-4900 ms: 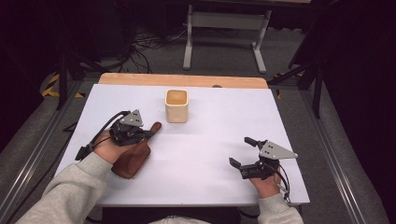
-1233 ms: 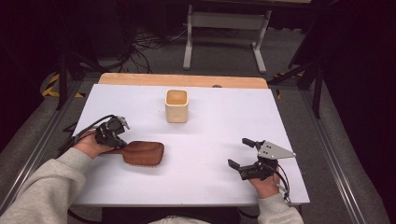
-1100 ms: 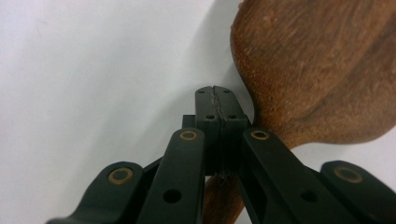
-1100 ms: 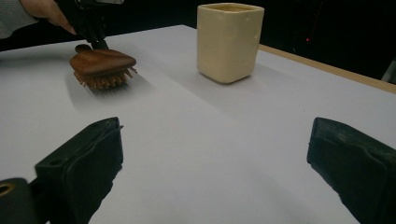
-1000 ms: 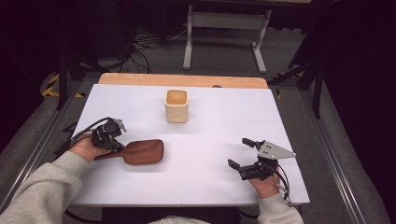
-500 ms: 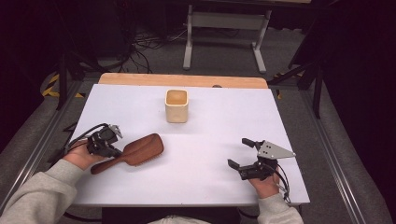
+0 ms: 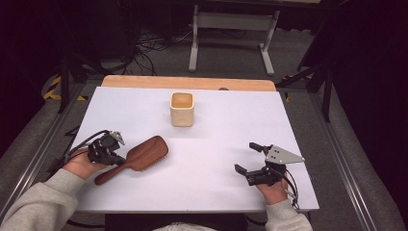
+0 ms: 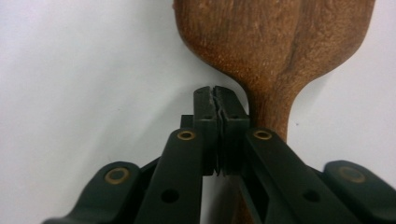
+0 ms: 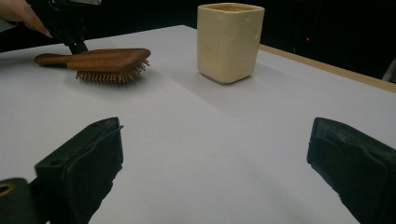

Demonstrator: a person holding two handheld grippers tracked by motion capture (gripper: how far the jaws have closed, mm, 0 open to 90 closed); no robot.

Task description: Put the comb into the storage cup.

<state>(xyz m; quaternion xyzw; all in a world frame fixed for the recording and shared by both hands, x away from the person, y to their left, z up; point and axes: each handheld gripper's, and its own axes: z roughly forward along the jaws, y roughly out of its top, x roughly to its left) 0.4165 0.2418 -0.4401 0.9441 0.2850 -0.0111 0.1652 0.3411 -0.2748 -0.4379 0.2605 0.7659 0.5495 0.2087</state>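
One table (image 7: 144, 106), one cream cup (image 7: 182, 109) well beyond both grippers, one wooden hairbrush (image 7: 139, 155), bristles down in the right gripper view. Left gripper (image 8: 215, 100) fingers pressed together, empty, tips just beside the brush neck; handle end cut off there. Right gripper (image 7: 249, 157) fingers wide, empty.

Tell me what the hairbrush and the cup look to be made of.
Hairbrush: wood, going by the brown grain across its back, smooth with a slight sheen; its bristles are too small to judge. Cup: probably glazed ceramic, cream with a soft gloss, though plastic can't be ruled out.
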